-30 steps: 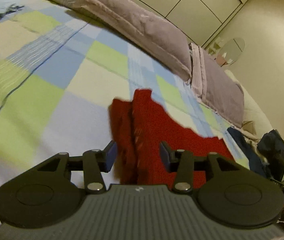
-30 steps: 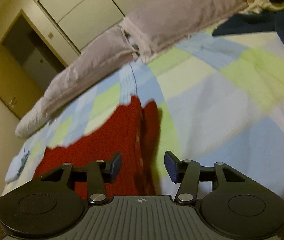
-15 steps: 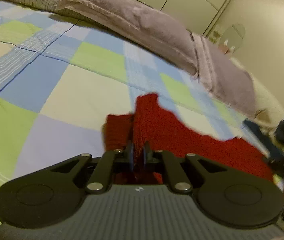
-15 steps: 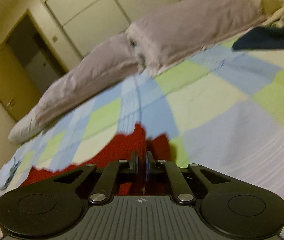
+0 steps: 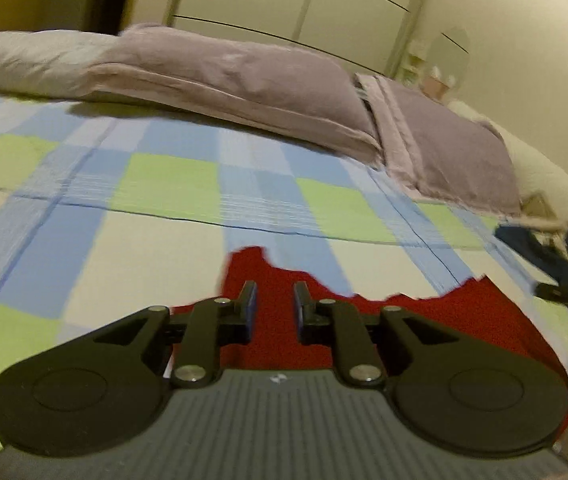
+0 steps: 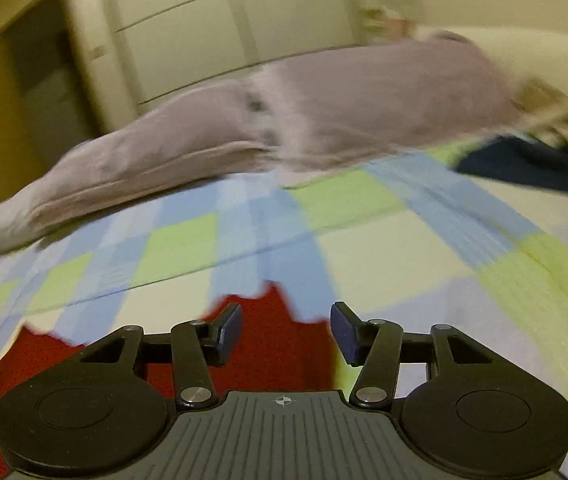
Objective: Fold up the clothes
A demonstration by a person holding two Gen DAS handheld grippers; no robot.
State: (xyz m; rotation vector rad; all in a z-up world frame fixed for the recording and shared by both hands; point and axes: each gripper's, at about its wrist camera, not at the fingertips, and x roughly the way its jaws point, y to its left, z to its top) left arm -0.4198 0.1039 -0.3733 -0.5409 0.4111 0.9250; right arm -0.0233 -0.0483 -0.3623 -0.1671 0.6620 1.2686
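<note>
Checked blue/green/white bedspread [image 5: 164, 184] across the bed. Two mauve pillows [image 5: 244, 76] along far edge, wardrobe doors [image 5: 304, 0] behind. Dark blue clothing [image 6: 532, 164] heaped far right.

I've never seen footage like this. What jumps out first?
A bright red garment lies on a blue, green and cream checked bedspread, right beneath two open black grippers, left and right. Behind it, long mauve pillows line the bed's far side.

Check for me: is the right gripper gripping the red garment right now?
Apart. In the right wrist view the right gripper stands open, and the red garment lies flat on the bed between and beyond its fingertips, pinched by neither pad.
</note>
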